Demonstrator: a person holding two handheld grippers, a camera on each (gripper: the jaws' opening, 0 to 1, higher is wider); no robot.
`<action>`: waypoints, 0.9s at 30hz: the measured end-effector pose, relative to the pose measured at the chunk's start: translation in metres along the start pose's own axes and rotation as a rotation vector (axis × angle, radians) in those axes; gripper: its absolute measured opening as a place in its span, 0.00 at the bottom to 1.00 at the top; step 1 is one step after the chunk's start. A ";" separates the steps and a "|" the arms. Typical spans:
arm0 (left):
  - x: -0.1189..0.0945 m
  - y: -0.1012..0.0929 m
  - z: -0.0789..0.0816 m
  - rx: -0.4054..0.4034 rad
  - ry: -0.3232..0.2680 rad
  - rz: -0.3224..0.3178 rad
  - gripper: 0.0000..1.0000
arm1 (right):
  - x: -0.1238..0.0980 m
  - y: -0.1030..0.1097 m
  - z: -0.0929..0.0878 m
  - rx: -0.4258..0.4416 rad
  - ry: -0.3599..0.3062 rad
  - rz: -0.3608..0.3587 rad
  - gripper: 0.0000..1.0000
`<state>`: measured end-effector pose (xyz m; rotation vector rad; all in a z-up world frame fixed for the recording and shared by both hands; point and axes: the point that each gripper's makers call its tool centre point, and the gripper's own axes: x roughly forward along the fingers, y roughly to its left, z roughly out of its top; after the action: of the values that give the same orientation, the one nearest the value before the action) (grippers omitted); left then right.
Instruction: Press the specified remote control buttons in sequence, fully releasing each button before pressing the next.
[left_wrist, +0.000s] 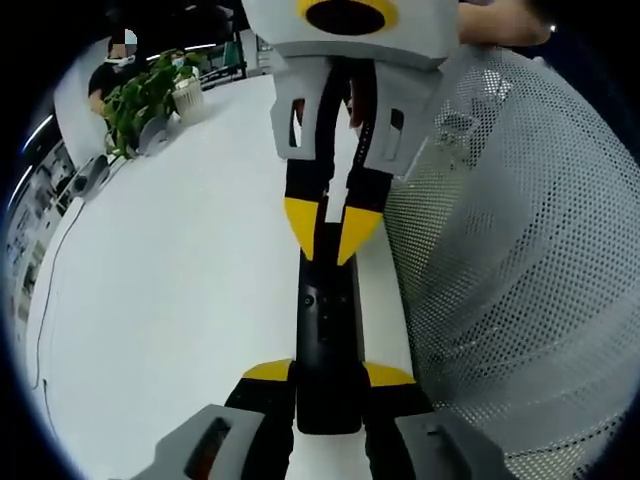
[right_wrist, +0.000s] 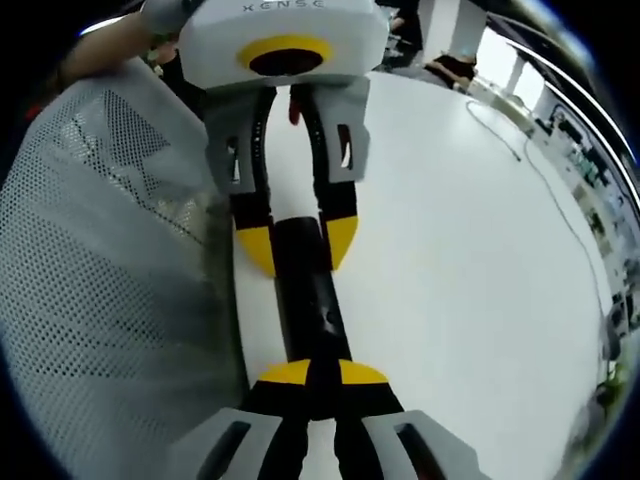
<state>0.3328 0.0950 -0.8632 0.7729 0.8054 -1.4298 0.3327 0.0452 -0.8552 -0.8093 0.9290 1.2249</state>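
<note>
Two grippers on one remote (left_wrist: 328, 340): left gripper (left_wrist: 328, 378) clamps its near end, right gripper (left_wrist: 330, 240) closed-tipped over the buttons. Press straight down, lift fully clear, hold steady.

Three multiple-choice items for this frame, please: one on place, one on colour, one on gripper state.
1. The remote is above: A) a white table B) a carpet C) a shelf
2. The remote is: A) white B) red C) black
3. The left gripper is: A) wide open B) shut on the remote C) holding a cup

A, the white tabletop spreads beneath it; C, its body is black between the yellow jaw tips; B, both tips clamp its near end.
</note>
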 end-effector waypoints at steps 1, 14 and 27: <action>0.000 0.000 0.000 -0.001 -0.002 0.000 0.25 | 0.000 0.000 0.000 -0.001 -0.001 -0.002 0.05; 0.000 0.000 0.000 -0.010 -0.012 0.000 0.25 | 0.000 0.000 0.010 0.034 -0.095 0.038 0.09; 0.000 0.000 0.000 -0.011 -0.012 0.000 0.25 | 0.003 0.001 0.008 -0.029 -0.068 0.026 0.07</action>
<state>0.3324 0.0952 -0.8628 0.7552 0.8029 -1.4281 0.3331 0.0542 -0.8546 -0.7757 0.8705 1.2840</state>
